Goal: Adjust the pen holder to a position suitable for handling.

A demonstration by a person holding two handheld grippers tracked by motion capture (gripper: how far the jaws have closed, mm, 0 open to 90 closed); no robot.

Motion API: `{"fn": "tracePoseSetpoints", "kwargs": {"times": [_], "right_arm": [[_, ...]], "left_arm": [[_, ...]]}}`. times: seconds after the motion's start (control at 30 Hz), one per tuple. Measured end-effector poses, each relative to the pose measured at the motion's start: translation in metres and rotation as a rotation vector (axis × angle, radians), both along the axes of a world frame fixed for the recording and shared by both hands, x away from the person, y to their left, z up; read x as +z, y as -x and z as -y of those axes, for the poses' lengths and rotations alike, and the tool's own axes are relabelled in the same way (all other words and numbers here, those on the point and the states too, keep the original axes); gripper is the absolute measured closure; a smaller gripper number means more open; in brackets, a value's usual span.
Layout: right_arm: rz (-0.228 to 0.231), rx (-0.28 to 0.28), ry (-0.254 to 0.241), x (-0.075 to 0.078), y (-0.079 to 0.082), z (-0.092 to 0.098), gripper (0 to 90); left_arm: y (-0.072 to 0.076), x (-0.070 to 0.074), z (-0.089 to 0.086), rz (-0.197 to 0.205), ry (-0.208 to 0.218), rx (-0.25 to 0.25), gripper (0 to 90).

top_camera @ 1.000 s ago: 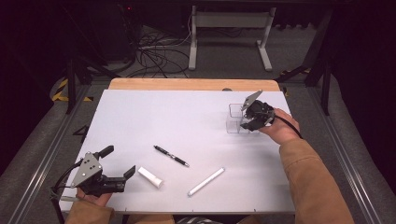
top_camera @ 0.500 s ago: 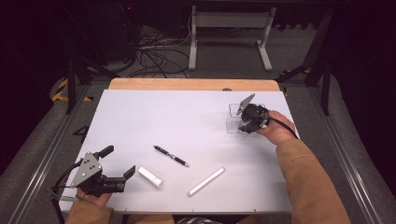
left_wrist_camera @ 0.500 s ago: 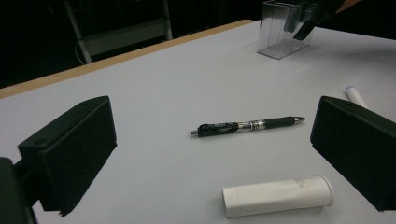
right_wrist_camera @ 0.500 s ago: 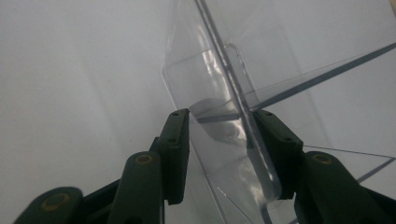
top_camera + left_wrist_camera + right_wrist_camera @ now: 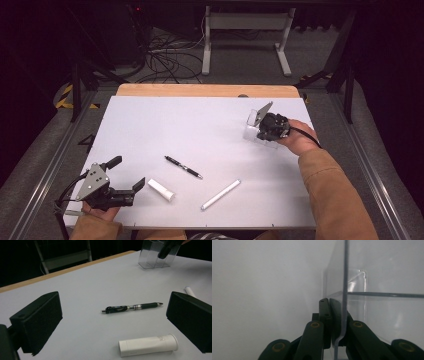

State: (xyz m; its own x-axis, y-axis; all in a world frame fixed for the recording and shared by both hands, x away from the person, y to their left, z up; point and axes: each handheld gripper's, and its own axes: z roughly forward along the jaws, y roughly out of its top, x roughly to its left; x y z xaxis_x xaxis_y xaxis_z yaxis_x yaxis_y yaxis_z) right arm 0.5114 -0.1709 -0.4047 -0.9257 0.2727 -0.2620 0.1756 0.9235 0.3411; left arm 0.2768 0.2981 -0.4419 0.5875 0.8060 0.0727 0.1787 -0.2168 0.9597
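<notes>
**Clear divided holder upright at the far right of the surface**

The clear plastic holder [image 5: 257, 131] is a small see-through box with an open top and thin inner walls that split it into compartments [image 5: 156, 255]. It stands upright on the white surface [image 5: 200, 130], in the far right part, well apart from the things lying nearer the front edge. One of its thin walls [image 5: 344, 290] stands on edge, pinched between the pads of the right tool [image 5: 265, 131], one pad on each side. The compartments look empty where they can be seen.

Right gripper [image 5: 261, 131] jaws grip clear organizer [image 5: 255, 134] wall.
</notes>
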Motion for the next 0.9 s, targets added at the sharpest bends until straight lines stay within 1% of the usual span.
{"fn": "tracePoseSetpoints", "kwargs": {"times": [0.03,0.07,0.1,0.13,0.17,0.2,0.23,0.27,0.37,0.4,0.47,0.53,0.57,0.6,0.77,0.83,0.87,0.9], "right_arm": [[-0.021,0.006,-0.017,0.003,0.001,0.0,86.2],[-0.027,0.009,-0.034,0.006,0.002,-0.001,87.0],[-0.023,0.015,-0.04,0.009,0.005,-0.003,87.6],[-0.008,0.034,-0.038,0.012,0.007,-0.005,87.8],[-0.001,0.046,-0.048,0.016,0.01,-0.007,87.7],[-0.001,0.046,-0.048,0.016,0.01,-0.007,87.7],[-0.007,0.081,-0.063,0.024,0.015,-0.014,87.7],[-0.005,0.103,-0.069,0.028,0.018,-0.017,87.8],[-0.016,0.149,-0.085,0.033,0.026,-0.032,87.6],[-0.028,0.162,-0.076,0.034,0.03,-0.037,87.5],[-0.04,0.183,-0.07,0.033,0.034,-0.048,87.4],[-0.049,0.217,-0.066,0.032,0.038,-0.059,87.3],[-0.049,0.217,-0.066,0.032,0.038,-0.059,87.3],[-0.067,0.238,-0.059,0.03,0.041,-0.07,87.1],[-0.093,0.273,-0.038,0.026,0.046,-0.094,87.1],[-0.1,0.277,-0.036,0.025,0.046,-0.097,87.1],[-0.112,0.29,-0.029,0.022,0.048,-0.107,87.0],[-0.115,0.298,-0.028,0.02,0.049,-0.111,87.0]], "left_arm": [[0.0,0.0,0.0,0.0,0.0,0.0,1.1],[0.0,0.0,0.0,-0.002,0.0,0.0,1.1],[0.0,0.0,0.001,-0.004,0.001,0.0,1.1],[0.0,0.0,0.001,-0.004,0.003,0.001,1.1],[0.0,0.0,0.001,-0.002,0.001,0.001,1.1],[0.0,0.0,0.001,-0.002,0.001,0.001,1.1],[0.0,0.0,0.001,-0.005,-0.002,0.0,1.1],[0.0,0.0,0.001,-0.004,-0.004,-0.001,1.1],[0.0,0.0,0.001,-0.004,-0.005,-0.003,1.1],[0.0,0.0,0.001,-0.003,-0.005,-0.003,1.1],[0.0,0.0,0.001,-0.002,-0.001,-0.002,1.1],[0.0,0.0,0.0,-0.003,0.0,-0.002,1.1],[0.0,0.0,0.0,-0.004,-0.001,-0.004,1.1],[0.0,0.0,0.0,-0.003,0.001,-0.004,1.1],[-0.001,-0.001,0.0,-0.002,-0.001,-0.006,1.1],[-0.001,-0.001,0.0,-0.002,-0.001,-0.007,1.1],[-0.001,-0.001,0.0,-0.002,0.0,-0.008,1.1],[-0.001,-0.001,0.0,-0.004,0.001,-0.008,1.1]]}}
